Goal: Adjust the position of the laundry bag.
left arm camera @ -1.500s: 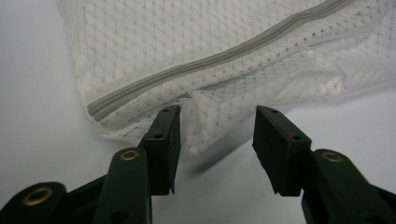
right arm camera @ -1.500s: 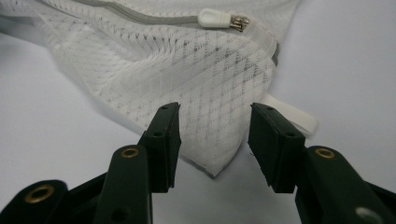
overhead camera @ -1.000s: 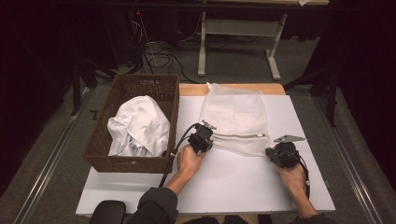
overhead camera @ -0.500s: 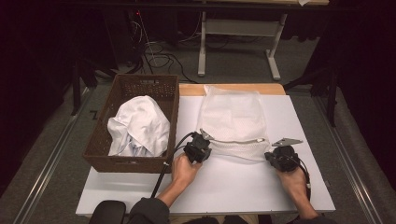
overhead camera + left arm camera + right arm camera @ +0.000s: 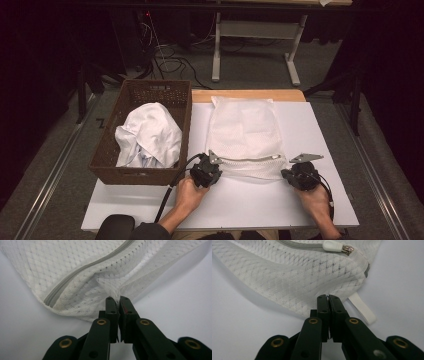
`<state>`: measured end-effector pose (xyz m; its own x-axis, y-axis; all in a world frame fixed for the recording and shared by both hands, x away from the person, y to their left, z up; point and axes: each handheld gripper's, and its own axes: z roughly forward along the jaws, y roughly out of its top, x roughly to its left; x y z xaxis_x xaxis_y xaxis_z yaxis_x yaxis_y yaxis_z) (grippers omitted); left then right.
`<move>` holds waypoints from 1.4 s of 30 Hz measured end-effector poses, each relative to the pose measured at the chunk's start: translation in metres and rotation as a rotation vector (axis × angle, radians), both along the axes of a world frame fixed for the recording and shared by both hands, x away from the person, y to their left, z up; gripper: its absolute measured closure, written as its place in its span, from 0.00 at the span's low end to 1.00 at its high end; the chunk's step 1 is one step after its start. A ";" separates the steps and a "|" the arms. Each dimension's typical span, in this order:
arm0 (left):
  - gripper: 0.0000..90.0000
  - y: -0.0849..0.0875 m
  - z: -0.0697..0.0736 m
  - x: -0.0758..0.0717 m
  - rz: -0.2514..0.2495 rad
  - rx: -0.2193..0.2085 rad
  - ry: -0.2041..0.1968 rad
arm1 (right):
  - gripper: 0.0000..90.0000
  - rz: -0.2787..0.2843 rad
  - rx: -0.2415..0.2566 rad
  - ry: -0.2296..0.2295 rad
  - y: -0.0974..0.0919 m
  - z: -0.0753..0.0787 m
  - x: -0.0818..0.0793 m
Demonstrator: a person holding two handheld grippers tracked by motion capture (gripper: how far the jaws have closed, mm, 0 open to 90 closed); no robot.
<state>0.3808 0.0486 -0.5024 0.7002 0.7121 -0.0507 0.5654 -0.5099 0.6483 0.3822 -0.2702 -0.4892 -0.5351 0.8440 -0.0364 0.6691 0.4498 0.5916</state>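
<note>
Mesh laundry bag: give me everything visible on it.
The mesh laundry bag is white netting, lying flat and apparently empty on the white table, right of the wicker basket. A grey zipper runs along its near edge, its white pull at the right end; a white ribbon loop hangs off that corner. The left gripper pinches a puckered fold of mesh at the near left corner; the right gripper is shut on the near right edge.

A white mesh bag (image 5: 243,135) (diamond-patterned, with a grey zipper (image 5: 85,268)) is being shown on the white worktop (image 5: 240,200); at the left edge, white cloth (image 5: 148,135) is being framed by a dark brown woven basket (image 5: 135,175).
</note>
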 end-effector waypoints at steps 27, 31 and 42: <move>0.94 0.020 -0.003 -0.033 -0.026 -0.057 0.074 | 0.98 0.053 0.037 0.023 0.005 0.002 -0.025; 0.93 0.017 -0.002 -0.036 -0.035 -0.014 0.059 | 0.98 0.055 0.036 0.032 0.005 0.001 -0.027; 0.62 0.018 0.003 -0.037 -0.015 -0.064 0.063 | 0.70 -0.006 0.089 -0.028 -0.001 0.009 -0.026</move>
